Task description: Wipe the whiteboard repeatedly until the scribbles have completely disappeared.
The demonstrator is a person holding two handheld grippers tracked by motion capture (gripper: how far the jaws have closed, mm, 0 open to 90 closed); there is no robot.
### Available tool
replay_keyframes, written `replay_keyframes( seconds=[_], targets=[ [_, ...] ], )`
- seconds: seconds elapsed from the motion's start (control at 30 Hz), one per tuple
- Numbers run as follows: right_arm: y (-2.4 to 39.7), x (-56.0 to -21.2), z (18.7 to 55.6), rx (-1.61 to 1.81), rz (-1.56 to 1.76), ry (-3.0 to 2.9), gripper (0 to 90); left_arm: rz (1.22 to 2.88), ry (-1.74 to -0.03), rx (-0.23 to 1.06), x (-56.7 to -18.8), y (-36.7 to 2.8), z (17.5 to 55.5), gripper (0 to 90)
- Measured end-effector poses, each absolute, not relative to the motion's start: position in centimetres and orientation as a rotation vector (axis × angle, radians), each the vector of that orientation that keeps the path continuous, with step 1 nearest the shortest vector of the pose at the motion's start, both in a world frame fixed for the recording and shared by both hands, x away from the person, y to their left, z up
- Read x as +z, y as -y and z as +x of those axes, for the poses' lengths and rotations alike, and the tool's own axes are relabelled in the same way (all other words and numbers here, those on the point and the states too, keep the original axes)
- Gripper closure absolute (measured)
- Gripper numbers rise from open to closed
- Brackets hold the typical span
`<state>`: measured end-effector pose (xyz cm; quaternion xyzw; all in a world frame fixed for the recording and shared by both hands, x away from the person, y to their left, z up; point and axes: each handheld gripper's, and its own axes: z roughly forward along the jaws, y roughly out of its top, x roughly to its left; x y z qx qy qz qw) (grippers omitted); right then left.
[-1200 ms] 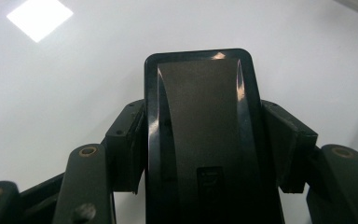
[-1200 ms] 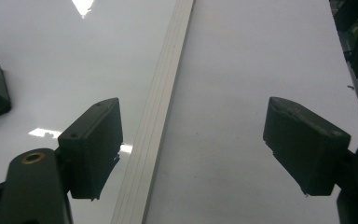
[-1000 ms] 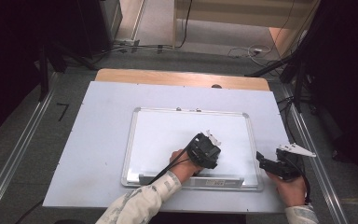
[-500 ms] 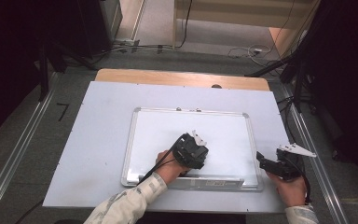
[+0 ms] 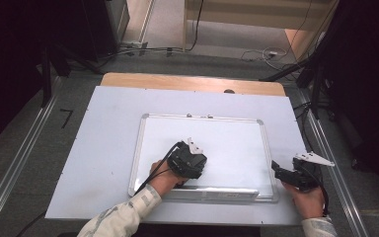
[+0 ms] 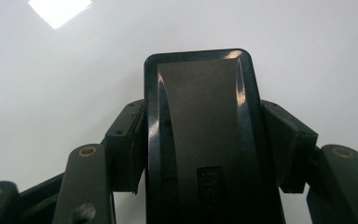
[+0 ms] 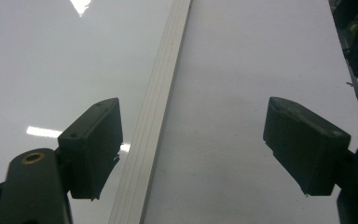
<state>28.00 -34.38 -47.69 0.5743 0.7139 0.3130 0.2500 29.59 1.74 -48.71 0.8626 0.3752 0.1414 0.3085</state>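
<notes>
High view: the eraser (image 6: pixel 205 140), clamped in the left gripper (image 5: pixel 190 160), is being swept toward 9 o'clock across the whiteboard (image 5: pixel 237 143), so wiping is judged underway, while the right gripper (image 5: pixel 282 170) is being held open at the board's 3 o'clock edge.

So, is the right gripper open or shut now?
Open: the right gripper has its jaws wide apart, nothing between them, above the whiteboard frame.

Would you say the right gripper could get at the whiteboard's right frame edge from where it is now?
Probably yes. The right gripper is open beside the whiteboard, and in its own view the frame edge runs between its parted fingers with nothing lying across it.
</notes>
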Motion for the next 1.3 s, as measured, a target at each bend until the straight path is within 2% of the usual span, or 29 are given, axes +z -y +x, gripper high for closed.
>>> replay_keyframes(
  seconds=[0.47,1.3],
  targets=[
    [34.4,-47.7,28.0,0.849,1.566,-1.945,18.3,2.290,-1.013,0.376,-48.6,-4.5,29.8,38.9],
    [34.3,-47.8,28.0,0.841,1.568,-1.946,18.4,2.152,-1.137,0.444,-49.3,-9.6,29.2,39.5]
  ],
)
